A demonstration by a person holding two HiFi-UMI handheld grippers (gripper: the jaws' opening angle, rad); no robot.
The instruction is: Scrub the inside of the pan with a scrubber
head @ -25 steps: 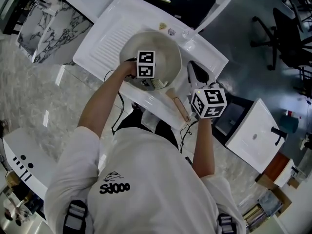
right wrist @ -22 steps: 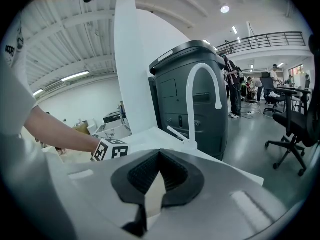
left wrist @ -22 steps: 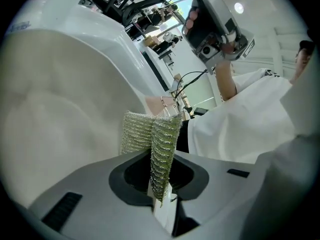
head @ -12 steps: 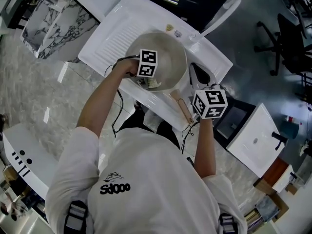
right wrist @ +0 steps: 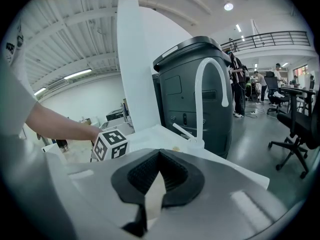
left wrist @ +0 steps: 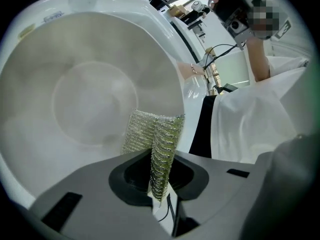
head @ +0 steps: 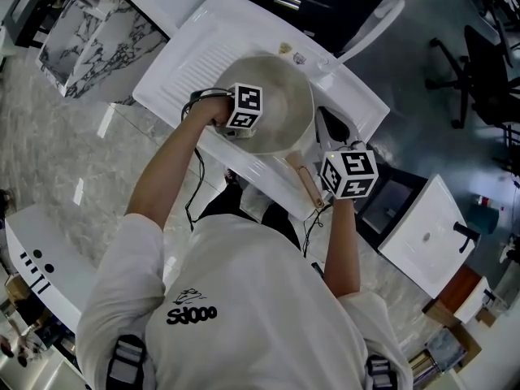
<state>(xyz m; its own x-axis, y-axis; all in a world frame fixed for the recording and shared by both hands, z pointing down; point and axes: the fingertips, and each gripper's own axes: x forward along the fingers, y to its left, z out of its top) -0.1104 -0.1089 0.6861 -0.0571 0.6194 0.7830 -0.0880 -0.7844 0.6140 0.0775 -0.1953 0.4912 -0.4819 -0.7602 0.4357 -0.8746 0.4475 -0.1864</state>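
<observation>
A pale round pan sits in the white sink unit; its inside fills the left gripper view. My left gripper reaches into the pan at its near left side. It is shut on a silvery-green mesh scrubber, which presses against the pan's inner wall. The pan's wooden handle points toward me. My right gripper is shut on that handle, which shows as a pale strip between its jaws.
A white curved faucet rises at the far side of the sink. A dark grey cabinet stands behind it. A small white basin unit is at the right, and office chairs stand beyond.
The left gripper with the scrubber has slid leftward inside the pan, toward its near left wall. The right gripper has kept its hold on the handle.
</observation>
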